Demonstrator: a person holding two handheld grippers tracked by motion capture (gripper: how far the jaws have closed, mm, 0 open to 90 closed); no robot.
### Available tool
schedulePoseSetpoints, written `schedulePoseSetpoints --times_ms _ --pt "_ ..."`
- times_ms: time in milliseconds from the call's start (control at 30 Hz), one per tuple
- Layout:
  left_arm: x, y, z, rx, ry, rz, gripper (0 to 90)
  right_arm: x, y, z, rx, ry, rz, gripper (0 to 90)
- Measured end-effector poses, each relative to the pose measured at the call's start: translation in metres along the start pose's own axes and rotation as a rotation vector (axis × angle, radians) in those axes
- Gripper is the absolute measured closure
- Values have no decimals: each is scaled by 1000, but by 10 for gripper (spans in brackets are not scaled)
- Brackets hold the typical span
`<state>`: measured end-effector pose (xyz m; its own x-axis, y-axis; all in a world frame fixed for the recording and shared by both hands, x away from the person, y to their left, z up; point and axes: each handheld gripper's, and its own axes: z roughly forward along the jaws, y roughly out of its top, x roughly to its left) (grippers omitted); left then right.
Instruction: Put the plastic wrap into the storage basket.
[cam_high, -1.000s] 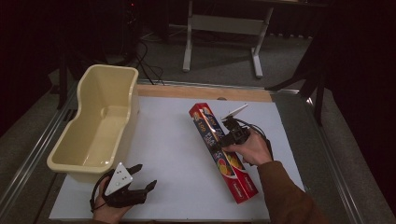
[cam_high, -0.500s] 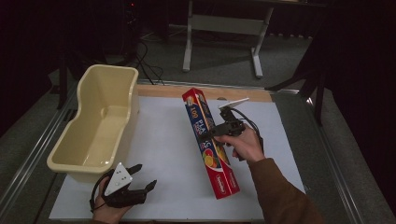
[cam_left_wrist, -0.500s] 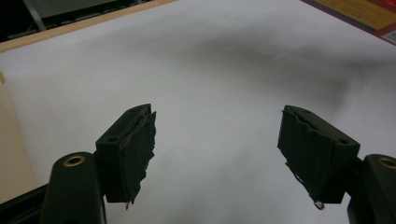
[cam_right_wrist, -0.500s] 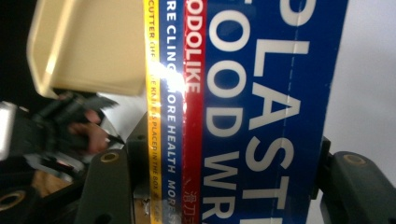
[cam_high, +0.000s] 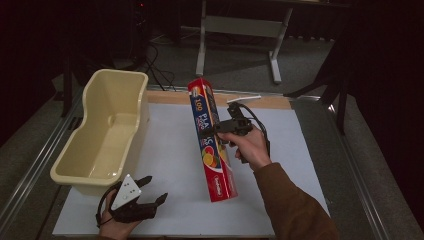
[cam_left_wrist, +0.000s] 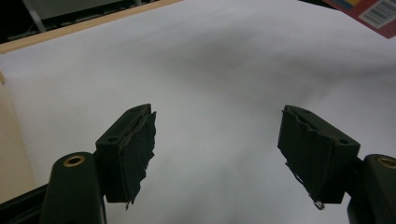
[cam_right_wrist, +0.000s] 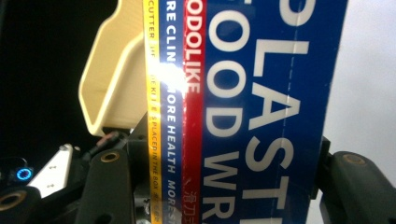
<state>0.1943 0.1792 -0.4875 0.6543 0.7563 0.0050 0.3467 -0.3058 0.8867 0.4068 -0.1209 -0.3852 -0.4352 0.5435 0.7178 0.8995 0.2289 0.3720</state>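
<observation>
Across the bench (cam_high: 175, 165), covered by a white sheet with a strip of bare wood along its far edge, the largest thing is the cream plastic tub (cam_high: 107, 132), which stands on the person's left side with its open top up and its inside bare. Next in size comes the long red and blue plastic wrap box (cam_high: 212, 142), near the middle of the sheet: it is tilted, its far end raised above the bench and leaning toward the tub, its near end low over the sheet close to the person; whether that end touches the sheet cannot be told. Clamped across the box's middle is the right claw (cam_high: 216, 129), held in a hand with a brown sleeve, its jaws closed on the two long sides of the box; the right claw's own view shows the blue face with white lettering (cam_right_wrist: 261, 107) pinched between the two black jaws, with the tub (cam_right_wrist: 116, 79) behind it. Near the front left corner of the sheet, just beside the tub's near end, the left claw (cam_high: 150, 192) lies low in the other hand, well apart from the box, its jaws spread wide with nothing between them; its own view shows the white sheet (cam_left_wrist: 215, 93) through the gap and a corner of the box (cam_left_wrist: 369, 14) at the upper right.
</observation>
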Motion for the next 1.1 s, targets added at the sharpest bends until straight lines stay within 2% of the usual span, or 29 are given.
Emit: schedulePoseSetpoints --times_ms 367,567,867,1000,1100 --pt "1 0 -1 -6 1 -1 268 12 22 15 -53 106 34 412" --pt "3 0 -1 -9 2 -11 268 19 36 21 -73 130 64 412" --pt "3 -1 -1 -9 4 -13 268 32 50 29 -107 147 66 411" --pt "2 0 0 -8 4 -12 268 34 57 32 -147 170 106 411" --pt "2 0 0 -9 3 -9 268 37 62 35 -168 167 124 412"
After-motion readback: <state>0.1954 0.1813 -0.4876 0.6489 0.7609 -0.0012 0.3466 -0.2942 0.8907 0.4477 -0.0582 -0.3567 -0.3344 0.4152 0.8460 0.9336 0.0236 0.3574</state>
